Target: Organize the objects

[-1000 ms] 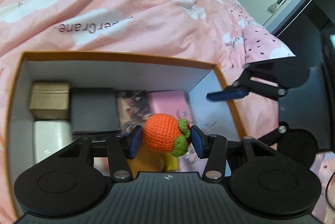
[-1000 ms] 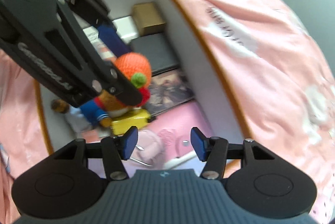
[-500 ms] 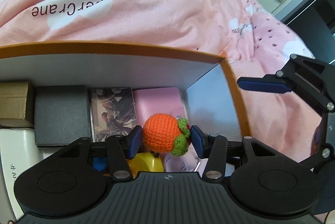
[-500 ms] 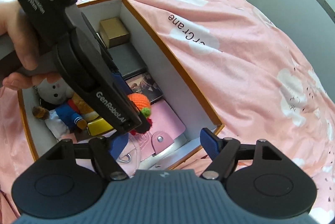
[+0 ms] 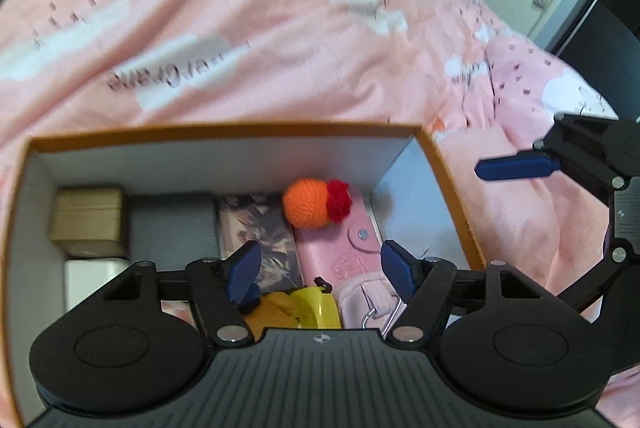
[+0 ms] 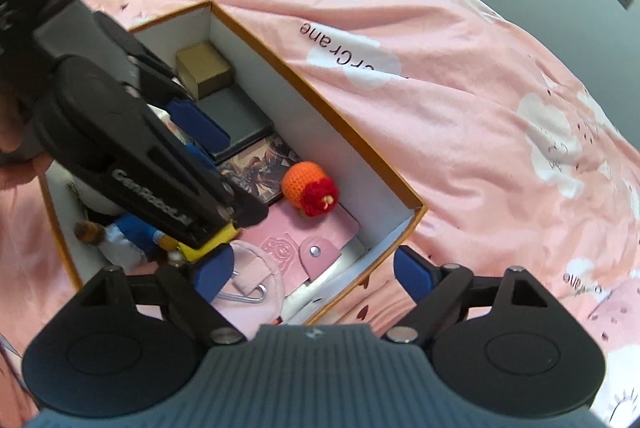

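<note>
An orange crocheted ball (image 5: 308, 203) with a red tuft lies inside the orange-rimmed white box (image 5: 224, 132), on the pink wallet (image 5: 344, 240) near the far right corner. It also shows in the right wrist view (image 6: 306, 184). My left gripper (image 5: 320, 268) is open and empty, just above the box and back from the ball. My right gripper (image 6: 312, 274) is open and empty, outside the box's near corner; one of its blue fingers (image 5: 516, 167) shows in the left wrist view.
The box (image 6: 320, 100) also holds a tan carton (image 5: 88, 220), a grey case (image 5: 172, 224), a picture card (image 5: 256, 236), a white box (image 5: 92, 288), a yellow item (image 5: 312, 312), a pink pouch with a clip (image 6: 252, 280) and a doll (image 6: 120, 240). Pink bedding (image 6: 460, 108) surrounds it.
My left gripper has opened and let go of the orange ball, which now lies on the pink wallet. The gripper has pulled back and up. The right gripper has drawn back.
</note>
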The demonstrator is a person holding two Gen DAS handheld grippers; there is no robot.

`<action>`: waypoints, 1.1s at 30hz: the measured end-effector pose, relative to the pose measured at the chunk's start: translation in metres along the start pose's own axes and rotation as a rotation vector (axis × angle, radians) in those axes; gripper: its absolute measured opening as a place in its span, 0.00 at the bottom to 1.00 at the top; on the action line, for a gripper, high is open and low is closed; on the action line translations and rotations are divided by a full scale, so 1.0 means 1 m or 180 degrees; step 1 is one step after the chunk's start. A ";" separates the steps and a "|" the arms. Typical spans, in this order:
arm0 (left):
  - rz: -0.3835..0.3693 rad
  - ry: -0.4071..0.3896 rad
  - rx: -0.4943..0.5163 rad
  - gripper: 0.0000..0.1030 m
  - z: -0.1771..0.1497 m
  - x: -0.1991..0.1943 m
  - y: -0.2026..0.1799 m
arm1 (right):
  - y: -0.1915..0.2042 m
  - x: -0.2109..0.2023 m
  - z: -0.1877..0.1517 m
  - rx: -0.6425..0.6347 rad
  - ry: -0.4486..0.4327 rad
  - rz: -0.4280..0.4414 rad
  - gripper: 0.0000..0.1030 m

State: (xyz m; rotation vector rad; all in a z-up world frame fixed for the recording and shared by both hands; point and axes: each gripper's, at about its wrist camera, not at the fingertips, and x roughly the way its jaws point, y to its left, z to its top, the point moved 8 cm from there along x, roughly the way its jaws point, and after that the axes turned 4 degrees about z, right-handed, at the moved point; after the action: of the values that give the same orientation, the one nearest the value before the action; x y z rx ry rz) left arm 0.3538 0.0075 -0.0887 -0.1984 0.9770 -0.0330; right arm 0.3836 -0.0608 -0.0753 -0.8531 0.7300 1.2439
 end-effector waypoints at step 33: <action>0.1450 -0.1668 -0.0145 0.95 -0.093 -0.169 0.033 | 0.100 -0.123 -0.033 0.1647 -0.1718 -0.0808 0.99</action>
State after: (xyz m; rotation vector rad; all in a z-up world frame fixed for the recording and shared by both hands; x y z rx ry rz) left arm 0.1803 0.0457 -0.0064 -0.0173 0.4814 0.4397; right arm 0.2620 -0.1392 -0.0018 -0.1582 0.4507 0.9307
